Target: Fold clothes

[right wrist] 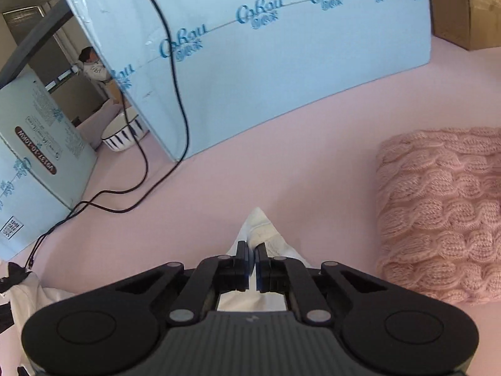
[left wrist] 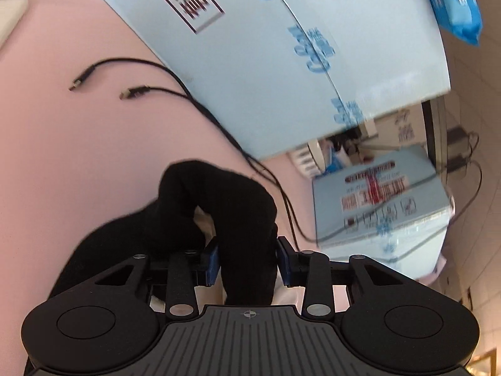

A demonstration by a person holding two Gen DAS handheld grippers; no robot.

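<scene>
The white garment (right wrist: 266, 235) is lying on the pink tabletop (right wrist: 281, 156), its soft corner pinched in the nearly closed right gripper (right wrist: 253, 261). The left gripper (left wrist: 247, 260) is standing half-open around a limp black fabric fold (left wrist: 225, 206); whether it is pressing cannot be told. Being light and floppy, both are probably best gripped at hems.

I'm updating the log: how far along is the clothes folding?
Done: a pink sweater lies folded on the pink sheet. In hand: the right gripper pinches white cloth; the left gripper straddles black cloth. That garment remains unfolded.
</scene>
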